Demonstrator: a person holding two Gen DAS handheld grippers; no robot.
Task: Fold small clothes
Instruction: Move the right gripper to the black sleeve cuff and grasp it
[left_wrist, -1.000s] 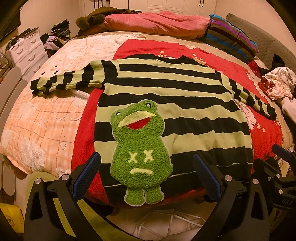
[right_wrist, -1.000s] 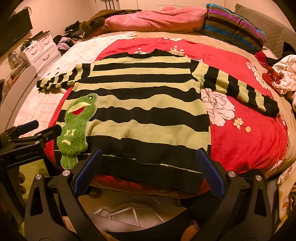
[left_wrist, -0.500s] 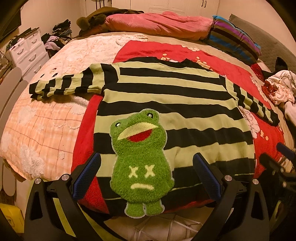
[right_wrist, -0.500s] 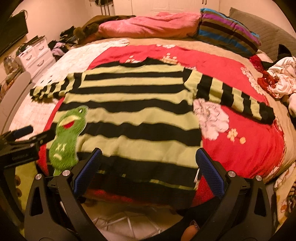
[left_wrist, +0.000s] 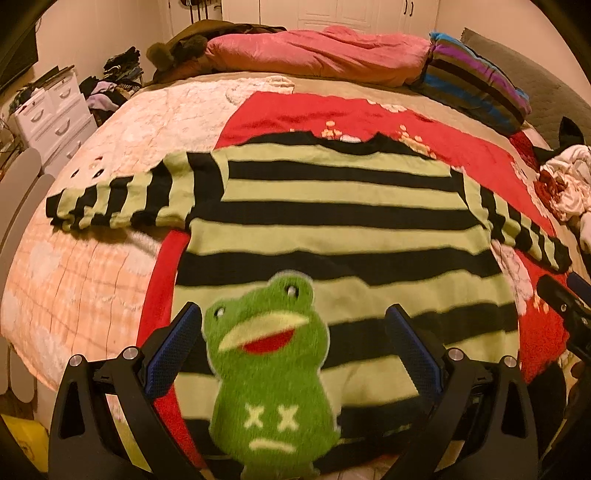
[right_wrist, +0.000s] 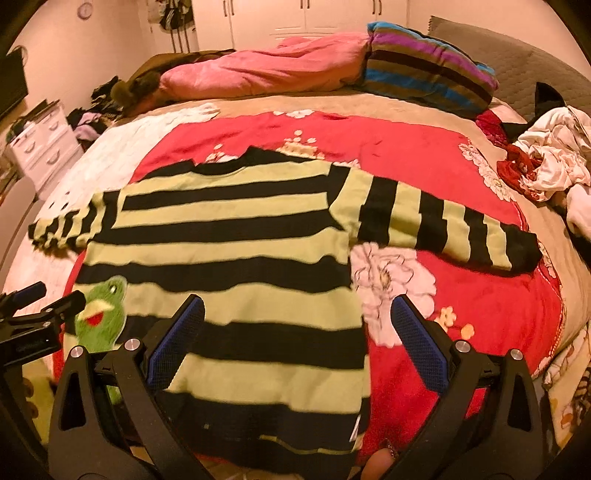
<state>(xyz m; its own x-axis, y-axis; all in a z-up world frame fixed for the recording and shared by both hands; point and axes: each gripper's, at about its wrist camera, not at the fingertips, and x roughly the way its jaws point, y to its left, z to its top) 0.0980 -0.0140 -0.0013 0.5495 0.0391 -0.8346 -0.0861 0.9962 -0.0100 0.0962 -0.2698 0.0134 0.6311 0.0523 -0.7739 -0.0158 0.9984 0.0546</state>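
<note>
A black-and-pale-green striped sweater with a fuzzy green frog patch lies flat, sleeves spread, on a red blanket on the bed. My left gripper is open and empty, over the frog patch near the sweater's lower left. My right gripper is open and empty over the sweater at its lower right side, near the hem. The frog patch and the left gripper show at the left of the right wrist view.
A pink duvet and a striped pillow lie at the head of the bed. Loose clothes are piled on the bed's right side. White drawers stand left of the bed.
Both grippers have moved forward from past the bed's foot edge to over the sweater's lower part. Both stay open.
</note>
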